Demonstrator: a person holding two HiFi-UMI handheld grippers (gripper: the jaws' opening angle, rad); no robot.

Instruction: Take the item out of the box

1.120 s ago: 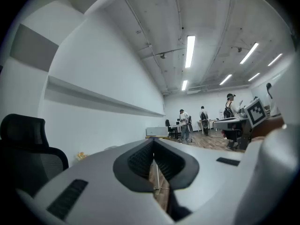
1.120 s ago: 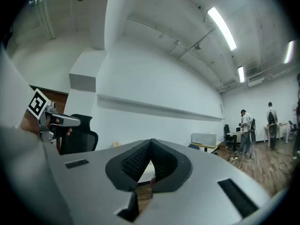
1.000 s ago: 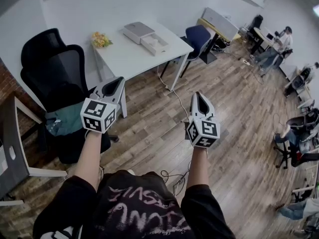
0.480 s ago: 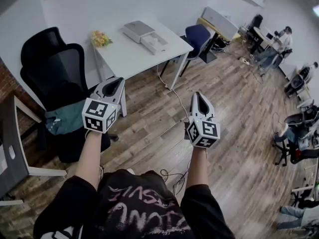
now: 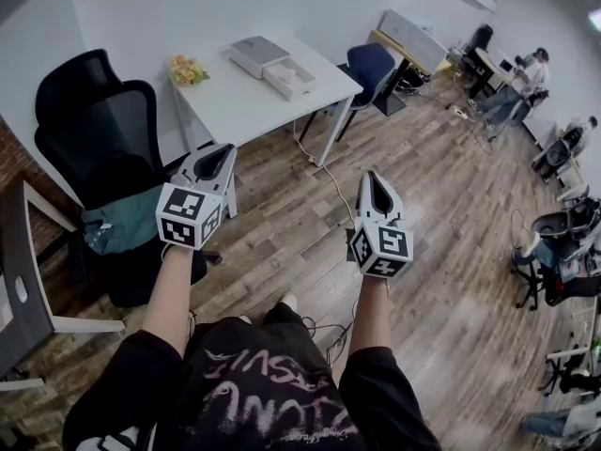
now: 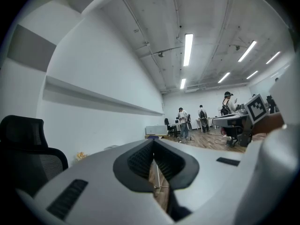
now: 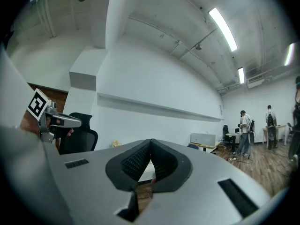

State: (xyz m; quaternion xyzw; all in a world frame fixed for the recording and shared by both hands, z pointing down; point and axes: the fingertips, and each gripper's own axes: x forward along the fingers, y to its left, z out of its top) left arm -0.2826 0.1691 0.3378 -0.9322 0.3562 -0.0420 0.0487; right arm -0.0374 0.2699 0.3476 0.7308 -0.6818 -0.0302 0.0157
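Wood-grain planks (image 5: 441, 252) run beneath me as I stand in an open office with a gripper in each hand, both held out over the floor. My left gripper (image 5: 218, 155) has its jaws pressed together, the ribbed black pads meeting with nothing between them. My right gripper (image 5: 373, 180) is closed the same way and just as empty. Both point toward a white table (image 5: 230, 111) against the pale wall ahead, well apart from either tool. On the table's far half lies the white box (image 5: 257, 55), flat and rectangular, with a lower white piece (image 5: 291, 79) touching its right side. Whether that piece is a lid or a tray, and what it holds, I cannot tell from here. Yellow flowers (image 5: 188, 70) sit at the table's left corner. A black office chair (image 5: 94, 125) stands to my left, near the table, and a blue chair (image 5: 373, 66) stands past the table's right end. Several people (image 5: 521, 83) sit at desks at the far right of the room.
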